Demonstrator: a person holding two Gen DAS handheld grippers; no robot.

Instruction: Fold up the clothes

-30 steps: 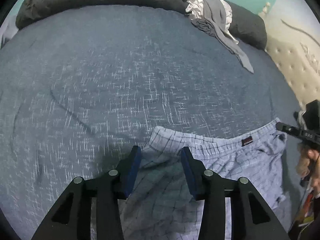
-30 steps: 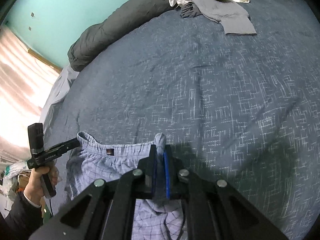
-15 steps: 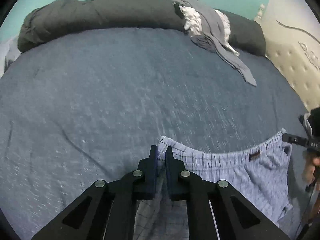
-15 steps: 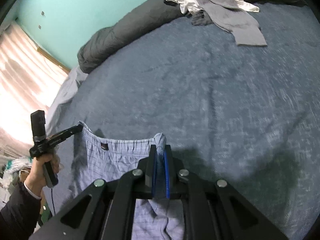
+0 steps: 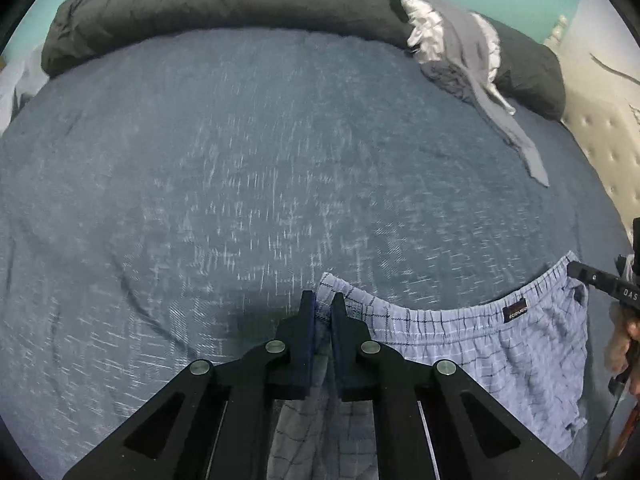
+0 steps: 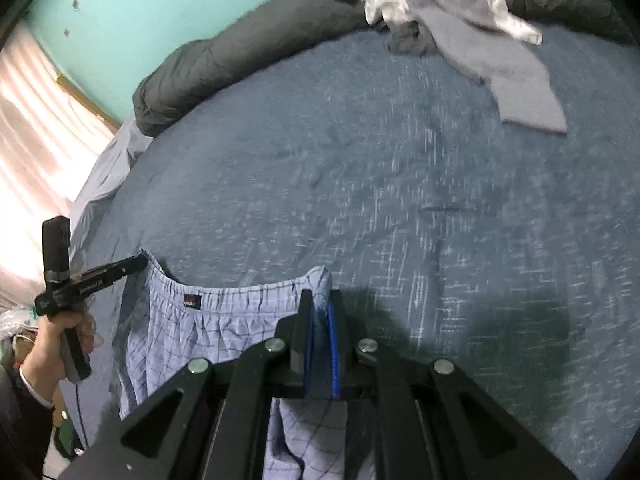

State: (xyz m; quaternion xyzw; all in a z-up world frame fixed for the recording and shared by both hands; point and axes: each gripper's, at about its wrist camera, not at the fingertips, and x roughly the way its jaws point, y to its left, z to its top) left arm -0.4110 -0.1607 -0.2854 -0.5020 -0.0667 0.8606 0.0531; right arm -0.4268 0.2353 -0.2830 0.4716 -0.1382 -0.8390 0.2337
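Light blue checked shorts [image 5: 460,344] hang by their elastic waistband above the blue bed cover [image 5: 280,160]. My left gripper [image 5: 323,304] is shut on one waistband corner, and cloth droops down between its fingers. The right gripper [image 5: 573,269] shows at the right edge of the left wrist view, pinching the opposite corner. In the right wrist view the right gripper [image 6: 322,300] is shut on its corner of the shorts [image 6: 224,320]. The left gripper [image 6: 138,263] holds the far corner there, with a hand [image 6: 48,356] on its handle. The waistband sags between the two grippers.
A rolled dark grey duvet [image 5: 220,0] lies along the far side of the bed. A heap of grey and white clothes [image 5: 460,52] rests on it and spills onto the cover. A beige tufted headboard [image 5: 600,140] stands at the right. A bright curtain [image 6: 36,140] hangs beside the bed.
My left gripper, open over the shorts a second ago, has shut on the waistband corner. Both grippers have risen, and the shorts now hang stretched between them.
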